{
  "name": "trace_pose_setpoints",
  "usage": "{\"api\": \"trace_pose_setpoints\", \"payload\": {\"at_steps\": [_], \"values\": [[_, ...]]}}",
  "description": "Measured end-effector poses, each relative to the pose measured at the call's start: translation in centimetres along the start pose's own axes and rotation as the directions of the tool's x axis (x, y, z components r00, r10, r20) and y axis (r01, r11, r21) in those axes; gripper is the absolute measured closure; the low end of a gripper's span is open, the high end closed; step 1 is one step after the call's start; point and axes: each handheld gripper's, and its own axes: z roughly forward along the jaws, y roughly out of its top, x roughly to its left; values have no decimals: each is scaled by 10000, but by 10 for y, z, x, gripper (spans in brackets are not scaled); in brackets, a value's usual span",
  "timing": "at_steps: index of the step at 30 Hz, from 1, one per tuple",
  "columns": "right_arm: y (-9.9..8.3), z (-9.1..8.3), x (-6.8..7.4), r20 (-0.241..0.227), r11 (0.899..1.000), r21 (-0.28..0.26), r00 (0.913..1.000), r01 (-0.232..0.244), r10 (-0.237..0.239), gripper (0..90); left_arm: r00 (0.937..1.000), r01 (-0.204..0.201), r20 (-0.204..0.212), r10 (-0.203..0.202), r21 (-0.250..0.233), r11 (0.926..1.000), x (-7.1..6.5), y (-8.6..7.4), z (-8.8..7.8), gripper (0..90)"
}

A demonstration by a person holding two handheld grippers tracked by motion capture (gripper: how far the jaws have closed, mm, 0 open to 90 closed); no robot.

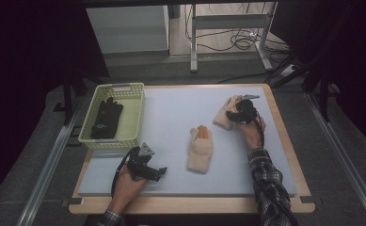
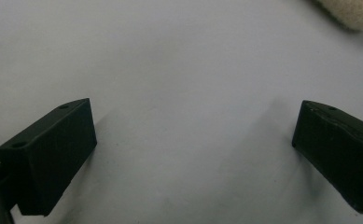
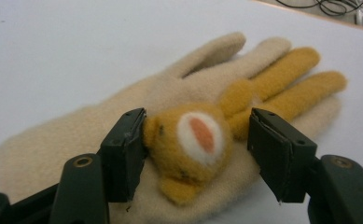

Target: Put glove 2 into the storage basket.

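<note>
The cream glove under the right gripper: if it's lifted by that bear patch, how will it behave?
The glove looks like soft fleece lying flat on the table, so it would probably droop limp from the pinch. It seems light. The fuzzy surface and the raised bear patch between the open jaws of the right gripper should resist slipping.

left gripper: fingers spread wide, nothing between them | table: pale, bare under and beyond the fingers | cream glove: edge beyond the right-hand finger, well apart
</note>
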Motion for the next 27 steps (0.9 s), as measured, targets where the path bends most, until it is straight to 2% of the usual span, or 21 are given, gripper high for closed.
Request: {"api": "trace_pose_setpoints", "payload": {"at_steps": [4, 7, 12, 17, 24, 27], "values": [[-2, 2, -1, -196, 9999, -12, 9997, -152, 151, 533, 10000, -1, 6, 1, 1, 10000, 0, 0, 0, 0], [0, 0, 2, -60, 9997, 148, 9998, -187, 188, 580, 10000, -2, 7, 2, 3, 10000, 0, 0, 0, 0], [3, -7, 4, -53, 9998, 180, 9999, -100, 101, 596, 10000, 1, 10, -1, 4, 10000, 0, 0, 0, 0], [5, -22, 4, -507, 9998, -99, 9986, -169, 163, 597, 10000, -2, 7, 2, 5, 10000, 0, 0, 0, 0], [11, -49, 13, -1154, 9989, -462, 9932, 99, -152, 596, 10000, -1, 5, 1, 4, 10000, 0, 0, 0, 0], [13, -58, 19, -1373, 9980, -527, 9896, 350, -420, 596, 10000, -2, 4, 2, 2, 10000, 0, 0, 0, 0]]}}
